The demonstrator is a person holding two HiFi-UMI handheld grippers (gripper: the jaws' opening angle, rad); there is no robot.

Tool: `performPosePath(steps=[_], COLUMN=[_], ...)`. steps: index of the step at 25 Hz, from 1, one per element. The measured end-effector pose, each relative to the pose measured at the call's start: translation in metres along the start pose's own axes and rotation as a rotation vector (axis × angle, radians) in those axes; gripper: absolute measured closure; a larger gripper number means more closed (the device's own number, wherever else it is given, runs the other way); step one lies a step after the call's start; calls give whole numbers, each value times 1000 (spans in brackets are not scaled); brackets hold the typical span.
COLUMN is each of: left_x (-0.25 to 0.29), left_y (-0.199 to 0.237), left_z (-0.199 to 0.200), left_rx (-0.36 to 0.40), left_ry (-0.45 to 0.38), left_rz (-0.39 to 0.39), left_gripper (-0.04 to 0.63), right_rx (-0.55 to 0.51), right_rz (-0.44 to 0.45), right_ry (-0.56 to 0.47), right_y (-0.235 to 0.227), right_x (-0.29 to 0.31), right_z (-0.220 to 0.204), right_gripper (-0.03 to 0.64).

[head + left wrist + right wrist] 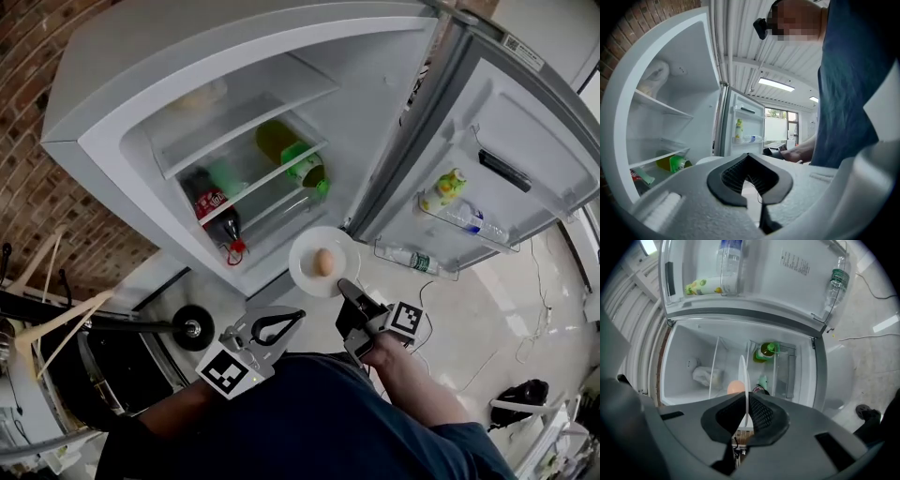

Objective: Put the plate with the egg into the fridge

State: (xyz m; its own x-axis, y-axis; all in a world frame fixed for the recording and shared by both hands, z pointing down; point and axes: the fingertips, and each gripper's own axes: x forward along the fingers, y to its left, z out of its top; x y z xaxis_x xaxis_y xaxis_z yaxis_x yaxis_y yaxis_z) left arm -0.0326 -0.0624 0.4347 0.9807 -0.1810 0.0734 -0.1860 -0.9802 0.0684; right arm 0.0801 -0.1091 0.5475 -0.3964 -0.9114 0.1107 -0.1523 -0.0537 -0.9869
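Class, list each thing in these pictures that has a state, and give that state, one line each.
Fridge door: open.
Plate: level, gripped at its rim, not yet inside.
Egg: whole, on the plate.
Right gripper: shut on the plate.
Left gripper: shut, empty.

The near rim of the plate (743, 373) is hidden inside the right gripper (746, 398)

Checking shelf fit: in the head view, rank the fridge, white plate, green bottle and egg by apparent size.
1. fridge
2. white plate and green bottle: look about alike; the bottle lies farther away, so unranked
3. egg
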Motion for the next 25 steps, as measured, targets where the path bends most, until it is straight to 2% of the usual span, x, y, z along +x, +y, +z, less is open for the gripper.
performPosePath(steps=[6,15,25], left_x=[-5,5,18], left_y=[26,55,67], left_z=[-1,-2,-1], left_rx=[-20,-43,-45], left_ry=[-8,-14,-6], left_rz=[30,168,266], left_gripper=[592,591,591], right_rx=[-4,-4,-25], right_rz=[0,7,8], right_ry=[25,151,225], right_y=[8,9,13], right_x=[38,84,126], right_z=[11,25,47], right_gripper=[597,597,597])
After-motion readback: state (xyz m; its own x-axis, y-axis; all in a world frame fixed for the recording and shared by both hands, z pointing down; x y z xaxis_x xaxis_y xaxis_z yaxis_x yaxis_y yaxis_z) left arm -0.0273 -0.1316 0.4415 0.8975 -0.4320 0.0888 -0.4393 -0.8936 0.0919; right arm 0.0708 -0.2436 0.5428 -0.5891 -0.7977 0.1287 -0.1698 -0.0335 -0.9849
